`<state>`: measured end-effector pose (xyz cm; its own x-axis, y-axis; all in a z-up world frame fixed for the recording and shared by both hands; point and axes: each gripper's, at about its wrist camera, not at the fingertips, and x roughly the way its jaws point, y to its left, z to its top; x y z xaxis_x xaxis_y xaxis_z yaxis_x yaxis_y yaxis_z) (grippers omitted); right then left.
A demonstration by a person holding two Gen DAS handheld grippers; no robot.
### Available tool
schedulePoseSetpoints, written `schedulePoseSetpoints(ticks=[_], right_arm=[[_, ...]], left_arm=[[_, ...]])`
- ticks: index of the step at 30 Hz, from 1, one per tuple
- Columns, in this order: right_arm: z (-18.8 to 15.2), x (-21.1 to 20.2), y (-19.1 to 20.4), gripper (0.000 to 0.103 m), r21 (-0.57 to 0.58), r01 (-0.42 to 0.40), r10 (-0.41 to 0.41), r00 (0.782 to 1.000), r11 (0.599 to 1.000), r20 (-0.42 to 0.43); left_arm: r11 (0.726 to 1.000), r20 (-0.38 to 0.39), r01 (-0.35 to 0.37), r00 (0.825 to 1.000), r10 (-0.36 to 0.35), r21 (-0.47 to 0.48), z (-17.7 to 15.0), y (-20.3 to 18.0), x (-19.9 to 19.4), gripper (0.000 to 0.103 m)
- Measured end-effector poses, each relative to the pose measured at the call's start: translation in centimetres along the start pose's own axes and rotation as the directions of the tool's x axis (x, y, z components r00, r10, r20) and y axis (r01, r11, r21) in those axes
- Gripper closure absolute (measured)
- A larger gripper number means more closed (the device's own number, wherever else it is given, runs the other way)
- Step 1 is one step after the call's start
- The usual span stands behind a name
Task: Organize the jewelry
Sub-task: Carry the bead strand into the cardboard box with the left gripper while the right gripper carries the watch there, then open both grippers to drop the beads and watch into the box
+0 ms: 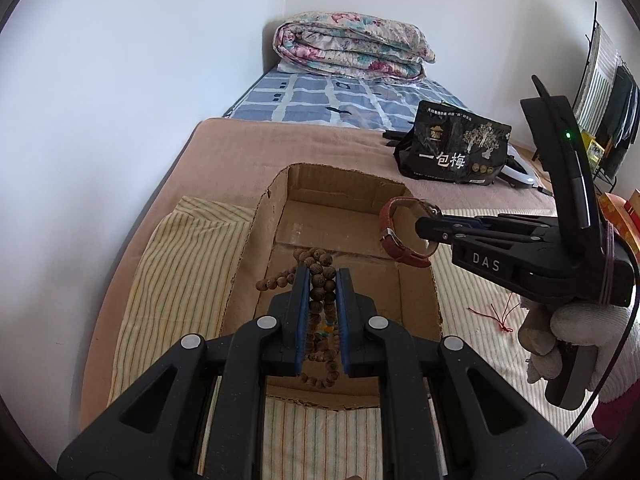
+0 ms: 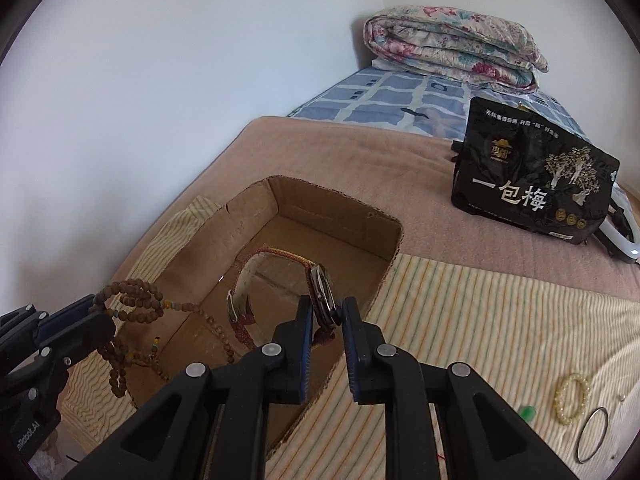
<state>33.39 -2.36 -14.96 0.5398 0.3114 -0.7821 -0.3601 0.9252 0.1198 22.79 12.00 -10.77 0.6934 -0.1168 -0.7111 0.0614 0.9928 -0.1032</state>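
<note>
An open cardboard box (image 1: 332, 186) lies on a striped cloth on the bed. My left gripper (image 1: 323, 272) is shut on a long strand of brown wooden beads (image 1: 320, 260), which hangs down into the box. From the right, my right gripper (image 1: 426, 234) reaches over the box's right side, shut on a wristwatch with a red strap (image 1: 400, 252). In the right wrist view the watch (image 2: 322, 292) sits case-first between my right gripper's (image 2: 327, 302) pads, its strap looping over the box (image 2: 320, 204). At the left there, the left gripper (image 2: 96, 314) holds the beads (image 2: 136, 300).
A black snack bag (image 2: 532, 184) stands behind the box, a folded floral quilt (image 1: 348, 44) farther back. On the striped cloth (image 2: 460, 320) to the right lie a pale bead bracelet (image 2: 572, 398), a thin bangle (image 2: 593, 434) and a small green piece (image 2: 527, 412). A wall runs along the left.
</note>
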Motion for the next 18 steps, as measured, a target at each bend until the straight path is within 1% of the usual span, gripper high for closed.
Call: schedulePoseSetpoints(ticks=[6, 7, 8, 9, 10, 11, 12, 13, 14, 18], right_arm=[[-0.1, 0.6, 0.4, 0.084, -0.007, -0.011, 0.011, 1.0, 1.0, -0.004], [-0.1, 0.5, 0.4, 0.077, -0.009, -0.015, 0.015, 1.0, 1.0, 0.0], [0.0, 0.4, 0.5, 0.071, -0.012, -0.013, 0.013, 1.0, 1.0, 0.004], [0.0, 0.3, 0.5, 0.07, -0.015, -0.009, 0.009, 1.0, 1.0, 0.01], [0.1, 0.1, 0.6, 0.07, -0.019, -0.007, 0.007, 1.0, 1.0, 0.015], [0.1, 0.0, 0.6, 0.067, -0.021, -0.005, 0.005, 1.0, 1.0, 0.017], [0.1, -0.2, 0.7, 0.064, -0.023, 0.0, 0.001, 1.0, 1.0, 0.022], [0.1, -0.5, 0.7, 0.058, -0.023, 0.004, -0.003, 1.0, 1.0, 0.026], [0.1, -0.7, 0.7, 0.056, -0.024, 0.005, -0.004, 1.0, 1.0, 0.03], [0.0, -1.6, 0.5, 0.056, -0.024, 0.011, -0.01, 0.999, 1.0, 0.04]], left_arm=[[1.0, -0.008, -0.002, 1.0, 0.002, -0.002, -0.1, 0.1, 0.4, 0.092], [1.0, -0.011, -0.003, 1.0, 0.003, 0.001, -0.1, 0.0, 0.5, 0.092], [1.0, -0.013, -0.007, 1.0, 0.007, 0.003, -0.1, 0.0, 0.5, 0.088], [1.0, -0.011, -0.012, 1.0, 0.012, 0.004, -0.1, -0.1, 0.5, 0.076], [1.0, -0.007, -0.013, 1.0, 0.013, 0.005, -0.1, -0.2, 0.3, 0.071], [1.0, -0.003, -0.014, 1.0, 0.014, 0.005, -0.1, -0.2, 0.2, 0.066], [1.0, 0.003, -0.016, 1.0, 0.016, 0.005, -0.1, -0.2, 0.0, 0.066], [1.0, 0.005, -0.018, 1.0, 0.018, 0.005, 0.0, -0.3, -0.2, 0.066], [1.0, 0.008, -0.019, 1.0, 0.019, 0.004, 0.0, -0.4, -0.4, 0.066], [1.0, 0.018, -0.019, 1.0, 0.019, -0.001, 0.2, -0.6, -1.1, 0.066]])
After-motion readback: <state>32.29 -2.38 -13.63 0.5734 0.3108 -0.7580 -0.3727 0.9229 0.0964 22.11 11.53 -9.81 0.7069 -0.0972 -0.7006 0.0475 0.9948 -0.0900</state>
